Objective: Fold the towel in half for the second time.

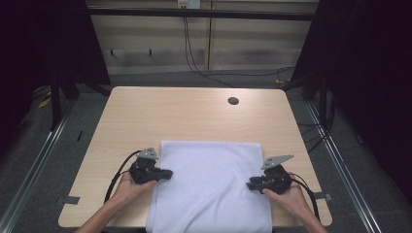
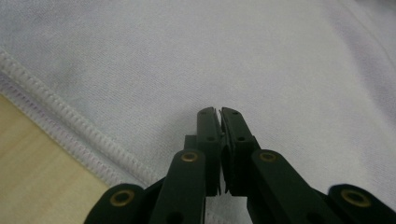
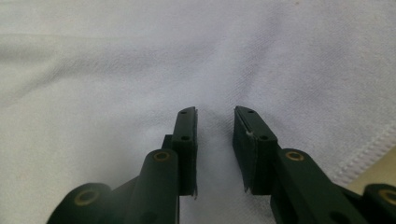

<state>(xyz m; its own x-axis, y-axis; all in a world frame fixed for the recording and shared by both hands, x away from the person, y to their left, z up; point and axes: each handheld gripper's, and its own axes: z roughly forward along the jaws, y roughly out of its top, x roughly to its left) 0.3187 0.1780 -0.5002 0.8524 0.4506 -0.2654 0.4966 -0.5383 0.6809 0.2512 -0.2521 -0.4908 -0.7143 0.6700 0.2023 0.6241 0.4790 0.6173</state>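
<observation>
A white folded towel (image 1: 209,179) lies on the near half of the wooden table (image 1: 170,111). My left gripper (image 1: 167,174) rests at the towel's left edge and points right over the cloth. In the left gripper view its jaws (image 2: 219,111) stand shut, pad against pad, just above the towel (image 2: 233,56), and I see no cloth between them. The stitched hem (image 2: 70,121) runs to their left. My right gripper (image 1: 250,185) sits at the towel's right edge and points left. Its jaws (image 3: 215,112) stand open over the cloth (image 3: 140,70), with nothing between them.
A round cable hole (image 1: 233,101) sits in the far right part of the tabletop. Black cables (image 1: 194,58) hang down the back wall behind the table. Bare wood (image 2: 32,172) shows left of the towel's hem, and dark frames flank the table.
</observation>
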